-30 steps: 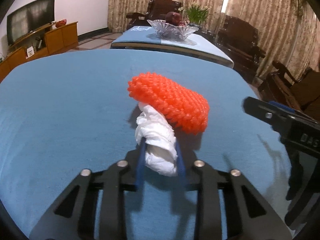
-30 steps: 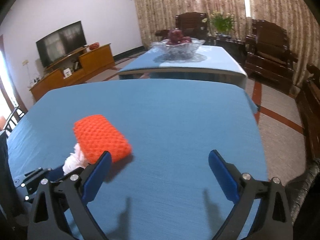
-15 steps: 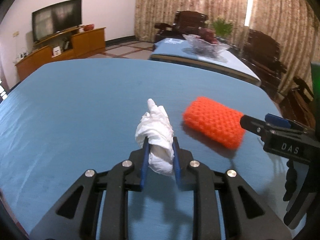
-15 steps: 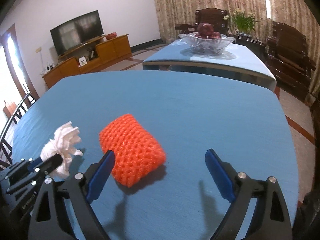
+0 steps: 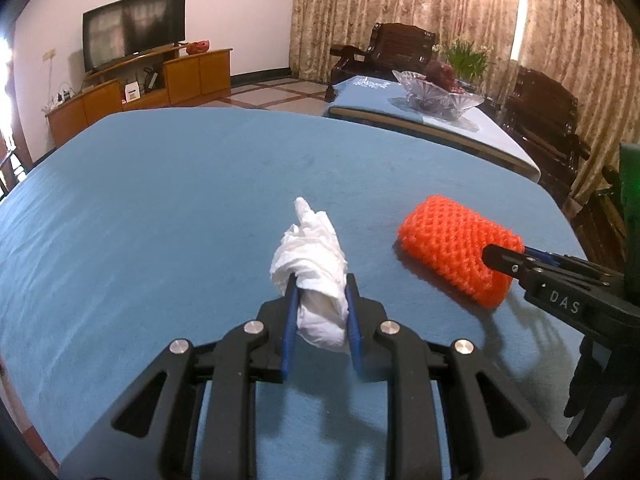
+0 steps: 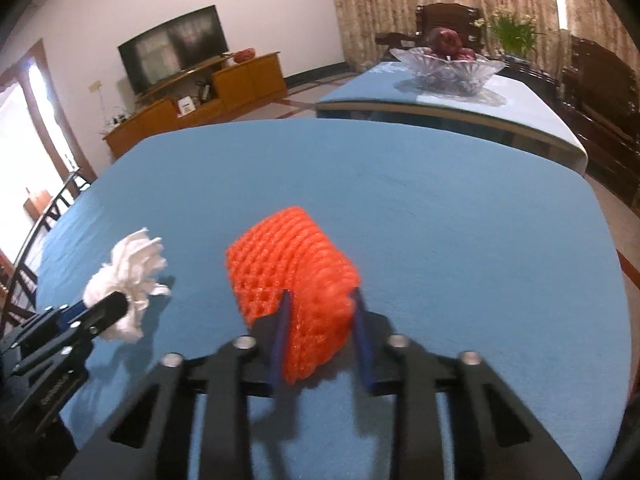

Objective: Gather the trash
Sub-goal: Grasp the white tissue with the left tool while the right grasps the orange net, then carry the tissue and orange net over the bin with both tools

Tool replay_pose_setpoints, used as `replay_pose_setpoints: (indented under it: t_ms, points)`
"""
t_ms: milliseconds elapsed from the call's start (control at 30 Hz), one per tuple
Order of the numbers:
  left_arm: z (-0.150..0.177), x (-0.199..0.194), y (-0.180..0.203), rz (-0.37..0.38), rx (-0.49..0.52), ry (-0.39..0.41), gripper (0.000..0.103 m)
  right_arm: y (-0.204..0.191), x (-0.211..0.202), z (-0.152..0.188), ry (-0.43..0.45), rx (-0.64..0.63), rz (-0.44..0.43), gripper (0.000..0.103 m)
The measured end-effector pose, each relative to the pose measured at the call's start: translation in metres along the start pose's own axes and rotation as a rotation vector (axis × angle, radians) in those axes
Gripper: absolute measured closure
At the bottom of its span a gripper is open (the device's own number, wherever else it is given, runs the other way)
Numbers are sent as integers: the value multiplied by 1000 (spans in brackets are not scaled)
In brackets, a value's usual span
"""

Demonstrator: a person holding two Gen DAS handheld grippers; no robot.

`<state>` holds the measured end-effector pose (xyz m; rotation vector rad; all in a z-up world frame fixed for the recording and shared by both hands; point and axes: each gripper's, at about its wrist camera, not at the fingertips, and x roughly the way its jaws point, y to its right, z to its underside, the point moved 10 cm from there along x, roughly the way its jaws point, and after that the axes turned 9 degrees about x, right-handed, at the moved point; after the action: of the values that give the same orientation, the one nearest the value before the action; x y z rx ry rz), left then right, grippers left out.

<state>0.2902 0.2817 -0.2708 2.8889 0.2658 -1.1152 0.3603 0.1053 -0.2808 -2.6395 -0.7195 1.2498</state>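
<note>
A crumpled white tissue (image 5: pixel 316 276) is clamped between the blue pads of my left gripper (image 5: pixel 320 300), which is shut on it just above the blue tablecloth (image 5: pixel 160 208). An orange foam net sleeve (image 5: pixel 456 252) lies to its right. My right gripper (image 6: pixel 320 316) has its jaws closing around the near end of the orange sleeve (image 6: pixel 292 264), and both blue pads press into the squeezed foam. In the right wrist view the tissue (image 6: pixel 128 276) and the left gripper's fingertips (image 6: pixel 108 304) show at the lower left. The right gripper (image 5: pixel 516 264) enters the left wrist view from the right.
A second blue-covered table (image 6: pixel 520 100) with a glass fruit bowl (image 6: pixel 448 68) stands beyond the far edge. Dark wooden chairs (image 5: pixel 544 112) line the right side. A TV (image 5: pixel 132 36) on a wooden cabinet (image 5: pixel 140 92) stands at the far left wall.
My right gripper moved onto the orange sleeve and closed from wide open to pinching its near end. My left gripper drew the tissue away to the left of the sleeve.
</note>
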Motion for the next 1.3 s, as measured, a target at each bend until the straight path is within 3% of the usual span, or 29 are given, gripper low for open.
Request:
replay_pose_setpoints:
  t_ms: [367,767,1300]
  points:
    - [-22,-49,32,22,57,61,82,9,-97,-28,173,9,19,81]
    - [-61,-125,107,99,127,172,82,41,-203,-47,309,37,75,81]
    - [-72,-190,227,275,219,246,82,116,-327,-28,436,123,206,81]
